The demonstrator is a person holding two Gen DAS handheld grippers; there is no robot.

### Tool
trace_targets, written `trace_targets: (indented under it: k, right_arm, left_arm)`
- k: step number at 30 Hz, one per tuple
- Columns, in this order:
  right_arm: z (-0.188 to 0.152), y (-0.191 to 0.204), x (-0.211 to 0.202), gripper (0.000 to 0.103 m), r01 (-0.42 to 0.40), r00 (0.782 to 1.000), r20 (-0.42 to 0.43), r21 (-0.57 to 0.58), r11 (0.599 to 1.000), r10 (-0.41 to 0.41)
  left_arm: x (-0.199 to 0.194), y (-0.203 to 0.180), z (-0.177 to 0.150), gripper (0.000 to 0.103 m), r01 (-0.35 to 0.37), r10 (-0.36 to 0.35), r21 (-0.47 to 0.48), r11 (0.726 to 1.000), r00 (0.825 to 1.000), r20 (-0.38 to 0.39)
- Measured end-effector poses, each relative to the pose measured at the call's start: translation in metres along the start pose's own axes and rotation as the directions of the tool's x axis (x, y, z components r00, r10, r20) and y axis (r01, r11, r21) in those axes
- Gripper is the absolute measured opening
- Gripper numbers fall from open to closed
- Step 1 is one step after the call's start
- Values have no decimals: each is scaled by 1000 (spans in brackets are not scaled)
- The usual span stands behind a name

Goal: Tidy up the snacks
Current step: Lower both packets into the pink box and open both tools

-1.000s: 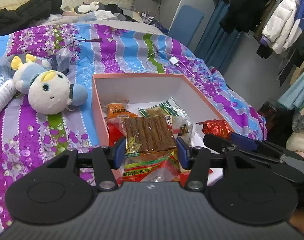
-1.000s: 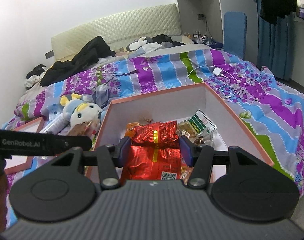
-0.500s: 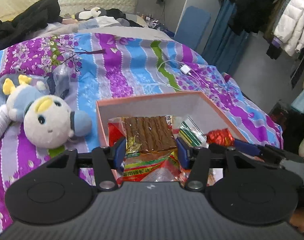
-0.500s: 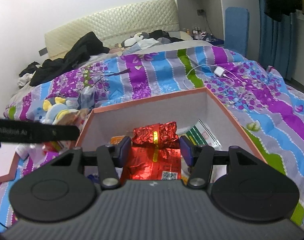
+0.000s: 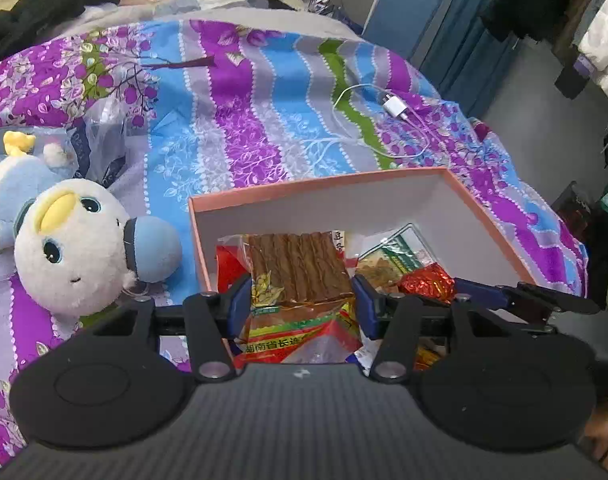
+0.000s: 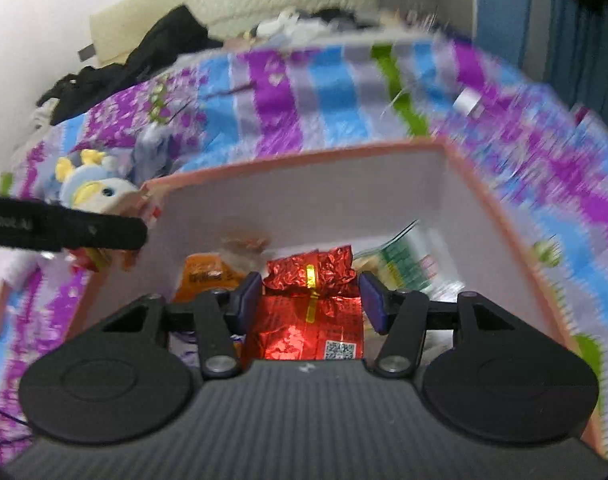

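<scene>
Landmark: pink box (image 5: 304,188), open-topped, white inside, lying on the bed.
Brown-stick snack pack (image 5: 300,276): clamped between the blue pads of the left gripper (image 5: 302,304); it hangs over the box's near left corner, long axis running straight out from the jaws toward the box's far wall.
Red foil snack pack (image 6: 309,304): pinched by the right gripper (image 6: 309,300), pads pressing both sides; it sits over the box's near middle, crinkled top end pointing at the far wall.
Deciding relation: both packs lie directly ahead of their jaws and above the box interior, so the box floor is below and forward of each. Judged equally near; the right gripper seems a little deeper inside, though that view is smeared by blur.
Box contents: a green-and-white packet (image 5: 399,248) toward the right wall, an orange packet (image 6: 208,276) toward the left wall, more wrappers under the held packs.
Likely next: lower and release into free floor near the far wall.
Left of box: plush toy (image 5: 76,252), just beside the left wall; a clear plastic bag (image 5: 104,140) beyond it.
Beyond box: white charger and cable (image 5: 391,108), well apart from the far wall.
Surface: striped floral bedspread (image 5: 244,100).
Room: quilted headboard and dark clothing past the bed; hanging coats right of the box.
</scene>
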State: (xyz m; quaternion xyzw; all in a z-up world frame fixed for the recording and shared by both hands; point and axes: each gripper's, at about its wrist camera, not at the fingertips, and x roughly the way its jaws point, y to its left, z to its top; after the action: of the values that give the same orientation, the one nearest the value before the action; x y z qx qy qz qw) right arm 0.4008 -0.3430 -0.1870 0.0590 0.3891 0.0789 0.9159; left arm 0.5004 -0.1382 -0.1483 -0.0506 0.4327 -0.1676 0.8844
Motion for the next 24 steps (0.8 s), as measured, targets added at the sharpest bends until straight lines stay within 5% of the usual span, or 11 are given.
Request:
trace_targets:
  k: [3,16,24]
  right_arm:
    - [4,4,5,57,92,996,29,-68,993,-90]
    - [4,-11,67,57,78,987,-135,-80,994,-88]
    - [-5,-18,72,58,112,983,-143,-43,993,-117]
  left_arm:
    - [13,7,3,58,-22,22,-14,1000,1000,-20]
    - [47,9,8,59,-33,32,-15,999,997,-75]
    - [51,5,7,64,-38,37,-11,999,996,-85]
